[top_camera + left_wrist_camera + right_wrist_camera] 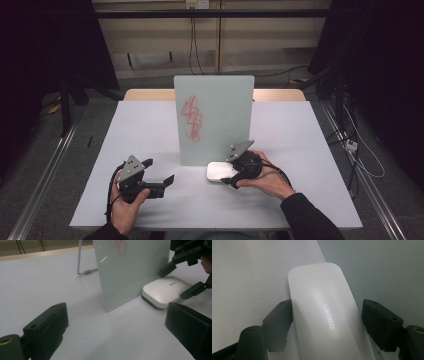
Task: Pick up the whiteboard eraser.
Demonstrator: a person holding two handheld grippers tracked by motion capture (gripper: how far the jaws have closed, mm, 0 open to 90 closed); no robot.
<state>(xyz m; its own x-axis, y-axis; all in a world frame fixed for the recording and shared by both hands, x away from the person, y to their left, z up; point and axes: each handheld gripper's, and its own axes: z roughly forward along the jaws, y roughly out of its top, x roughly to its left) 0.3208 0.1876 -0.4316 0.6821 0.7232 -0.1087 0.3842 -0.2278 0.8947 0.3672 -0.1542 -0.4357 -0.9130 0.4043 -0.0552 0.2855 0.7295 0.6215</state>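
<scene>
High view: upright pale-green board (214, 119) with red scribble (192, 119) on grey table (300, 150); rounded white eraser (221, 172) at its foot, right gripper (235, 167) straddling it. Left gripper (159, 175) wide, empty.

Left gripper view: eraser's dark underside, wire stand (83, 271) behind board.

Right gripper view: "deli" logo (329, 316) on glossy top; left pad touching, right pad apart.

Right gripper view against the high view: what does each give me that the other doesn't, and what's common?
Right gripper view: the deli lettering on the white eraser, and the right gripper straddling it, a slight gap at one jaw. High view: the red scribble on the board, and the left gripper open, apart from the eraser. Both: the eraser lying at the upright board's foot.
</scene>
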